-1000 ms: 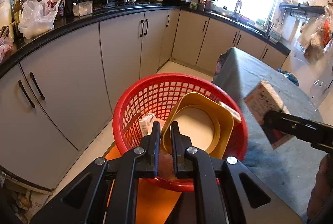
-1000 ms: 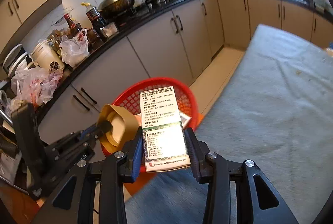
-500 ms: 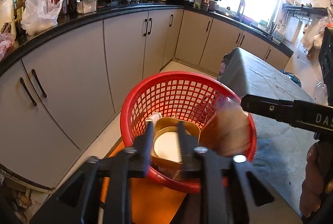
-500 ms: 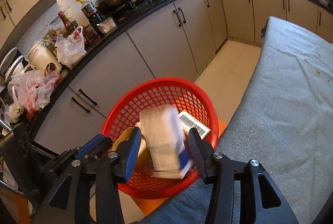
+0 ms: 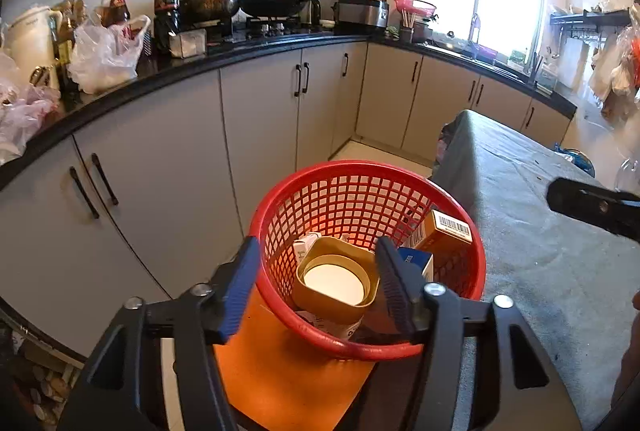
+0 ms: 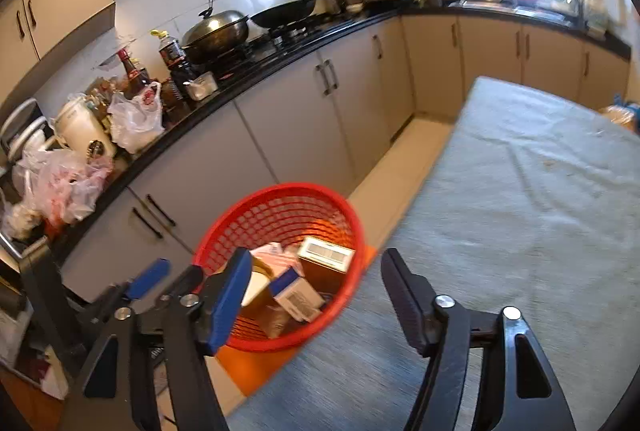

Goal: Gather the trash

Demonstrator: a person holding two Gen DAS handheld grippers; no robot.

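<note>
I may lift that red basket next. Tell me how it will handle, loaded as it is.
The red basket is open plastic lattice, so probably light and slightly flexible. The gold container and boxes lie loose inside, so they may slide if it tilts.

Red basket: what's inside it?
The red basket holds a gold tub, a brown barcoded box, a blue-and-white box and a small white carton. Anything underneath them is covered.

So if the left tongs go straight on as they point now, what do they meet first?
Probably the yellow tub in the red basket; it lies between the open left tongs, though depth is unclear.
</note>
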